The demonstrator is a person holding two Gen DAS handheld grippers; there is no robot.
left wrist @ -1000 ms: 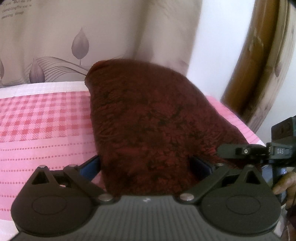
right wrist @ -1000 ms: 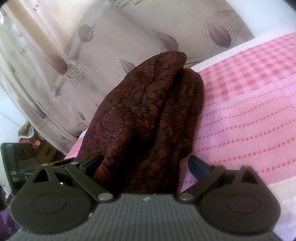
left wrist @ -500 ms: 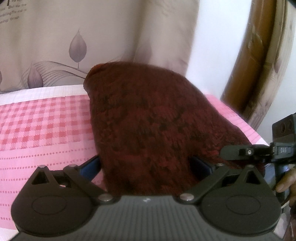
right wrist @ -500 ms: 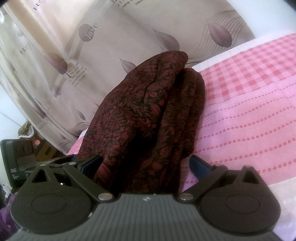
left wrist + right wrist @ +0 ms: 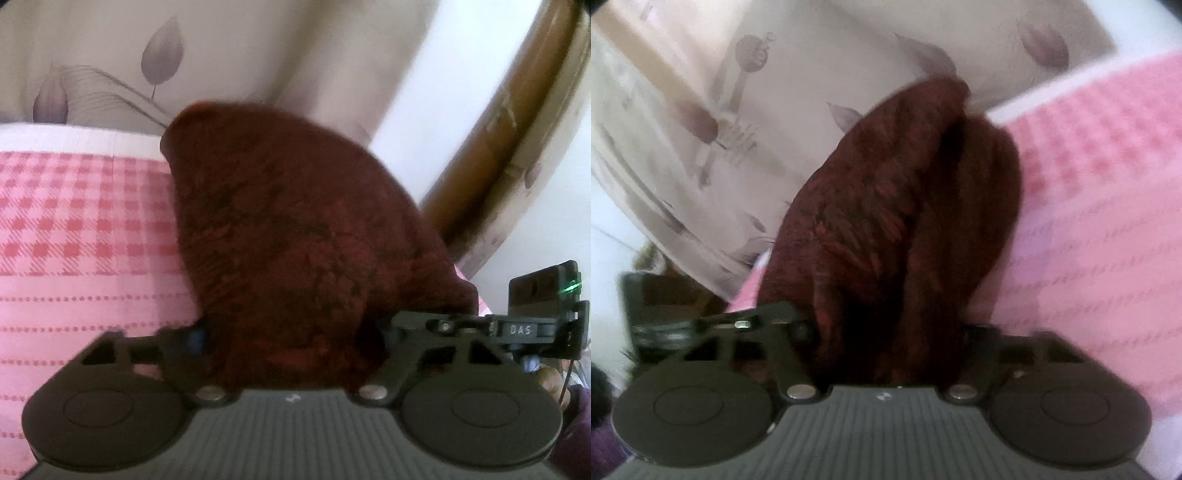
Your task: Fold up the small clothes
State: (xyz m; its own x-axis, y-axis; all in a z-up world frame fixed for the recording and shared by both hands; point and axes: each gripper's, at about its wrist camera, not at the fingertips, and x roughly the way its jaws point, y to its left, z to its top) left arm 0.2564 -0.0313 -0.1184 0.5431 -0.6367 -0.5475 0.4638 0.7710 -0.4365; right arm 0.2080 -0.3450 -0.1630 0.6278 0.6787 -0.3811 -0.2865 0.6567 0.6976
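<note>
As both jaws close, the dark red garment lies between them.

Each wrist camera looks forward and slightly downward over its own fingers, very close. Both share the dark red garment on the pink bedcover, seen from opposite sides.

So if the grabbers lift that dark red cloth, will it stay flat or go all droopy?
Probably droopy. The dark red cloth already lies in soft rumpled folds on the pink bedspread, so it looks floppy, not stiff. It seems thin, so likely light. Both the left gripper and the right gripper are closing around it, which should keep it from sagging unevenly.
</note>
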